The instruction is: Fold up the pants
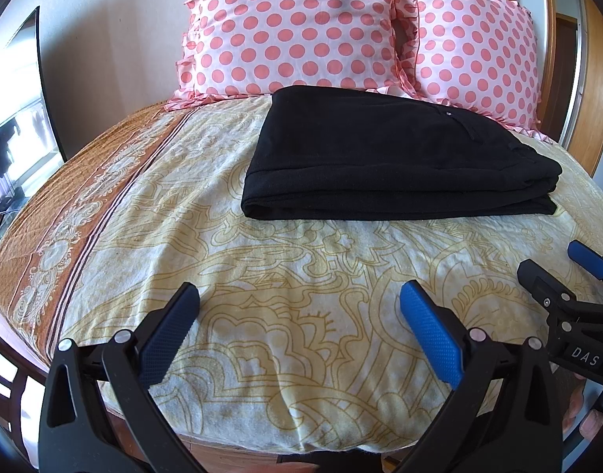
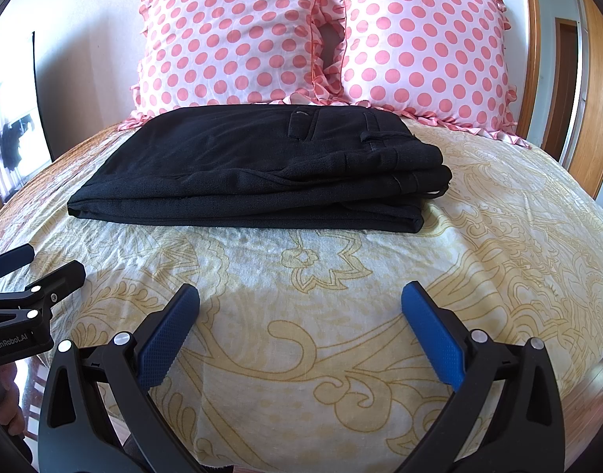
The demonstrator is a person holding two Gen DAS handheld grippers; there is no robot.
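Observation:
The black pants (image 1: 392, 157) lie folded in a flat rectangular stack on the bed, just in front of the pillows; they also show in the right wrist view (image 2: 258, 173), waistband and belt loops to the right. My left gripper (image 1: 299, 295) is open and empty, held over the sheet near the bed's front edge, well short of the pants. My right gripper (image 2: 301, 295) is open and empty, also short of the pants. Each gripper shows at the edge of the other's view: the right one (image 1: 553, 272), the left one (image 2: 45, 264).
The bed has a cream sheet with a yellow floral pattern (image 2: 341, 315) and an orange-brown border (image 1: 77, 205) on the left. Two pink polka-dot pillows (image 2: 226, 39) (image 2: 423, 51) stand at the head. A wooden frame (image 2: 530, 39) is at the right.

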